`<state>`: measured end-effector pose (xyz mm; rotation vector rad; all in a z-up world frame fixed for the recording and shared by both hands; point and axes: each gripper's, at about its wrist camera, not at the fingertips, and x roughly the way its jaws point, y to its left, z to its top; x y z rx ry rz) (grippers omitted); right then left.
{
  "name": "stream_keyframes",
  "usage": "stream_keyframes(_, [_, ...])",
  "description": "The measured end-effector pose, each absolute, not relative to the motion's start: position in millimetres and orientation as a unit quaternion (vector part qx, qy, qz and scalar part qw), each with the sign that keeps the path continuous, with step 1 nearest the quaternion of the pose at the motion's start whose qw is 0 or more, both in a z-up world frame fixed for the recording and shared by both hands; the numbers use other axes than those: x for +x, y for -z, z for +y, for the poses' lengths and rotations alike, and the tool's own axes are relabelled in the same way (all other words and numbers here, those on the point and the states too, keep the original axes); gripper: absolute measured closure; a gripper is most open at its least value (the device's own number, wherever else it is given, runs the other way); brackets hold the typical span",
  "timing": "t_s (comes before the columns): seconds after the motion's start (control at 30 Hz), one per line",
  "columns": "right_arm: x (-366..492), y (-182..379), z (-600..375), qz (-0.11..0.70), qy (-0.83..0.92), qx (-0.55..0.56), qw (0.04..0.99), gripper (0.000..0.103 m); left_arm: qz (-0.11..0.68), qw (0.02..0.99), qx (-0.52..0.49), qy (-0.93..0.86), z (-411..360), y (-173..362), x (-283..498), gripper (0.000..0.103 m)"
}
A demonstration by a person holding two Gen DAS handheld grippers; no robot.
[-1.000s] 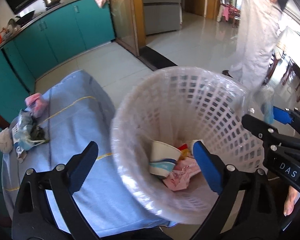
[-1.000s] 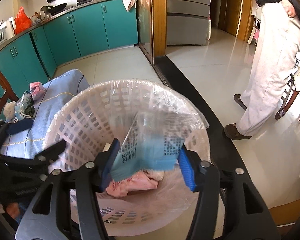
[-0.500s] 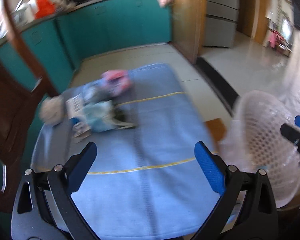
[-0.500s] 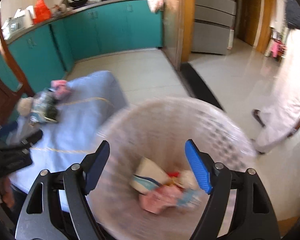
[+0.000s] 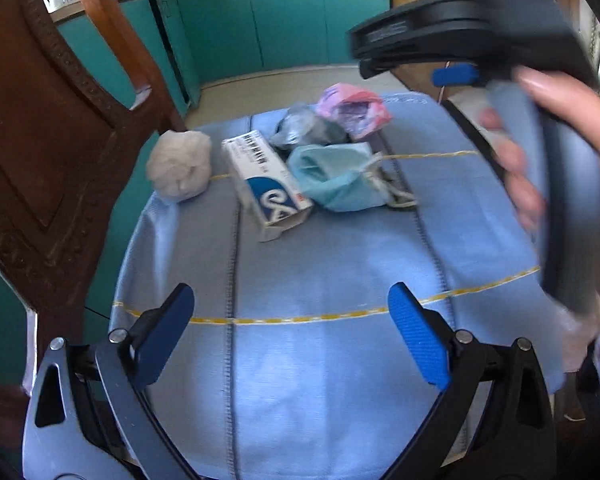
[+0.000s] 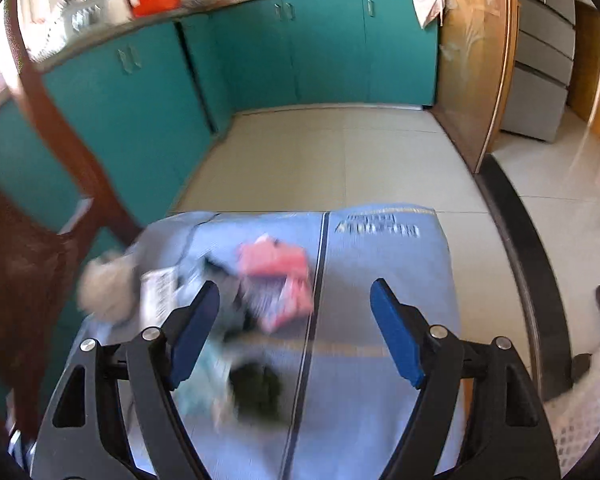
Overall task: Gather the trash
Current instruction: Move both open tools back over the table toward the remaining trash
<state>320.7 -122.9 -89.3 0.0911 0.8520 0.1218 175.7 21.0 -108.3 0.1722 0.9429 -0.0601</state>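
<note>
Both empty, wide-open claws, left claw (image 5: 290, 334) and right claw (image 6: 294, 330), face clustered trash—white-blue carton (image 5: 266, 184), crumpled pink wrapper (image 5: 352, 110)—mid-frame on the blue-clothed worktop (image 5: 320, 264), ready for picking.

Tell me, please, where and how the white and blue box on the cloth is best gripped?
Probably across its two long sides near the middle, coming from above. The box lies flat and lengthwise away from the left gripper; a tissue ball and a blue mask sit close beside it, so descend carefully.

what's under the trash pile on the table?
A light blue cloth with yellow stitched lines lies under the white box, blue mask, pink wrapper and white wad. The cloth hides the tabletop.
</note>
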Motion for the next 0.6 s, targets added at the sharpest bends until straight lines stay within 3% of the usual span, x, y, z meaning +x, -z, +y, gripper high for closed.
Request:
stream_keyframes(0.13, [338.3,97.0,-110.7,0.412,-0.061,0.063,0.907,0.027,0.458,0.883,0.1,0.033,22.8,120.2,171.8,0.006])
stream_keyframes(0.33, [338.8,75.9,-30.6,0.411,-0.224,0.04,0.883,0.027,0.472,0.874,0.101,0.052,24.5,127.8,156.4,0.006])
stream_keyframes(0.5, [353.7,97.8,32.4,0.445,-0.285,0.003,0.849,0.037,0.468,0.877,0.1,0.045,36.0,122.8,146.8,0.006])
stream_keyframes(0.6, [356.6,117.7,43.9,0.477,-0.3,0.005,0.826,0.049,0.468,0.878,0.095,0.039,44.0,120.6,144.3,0.006])
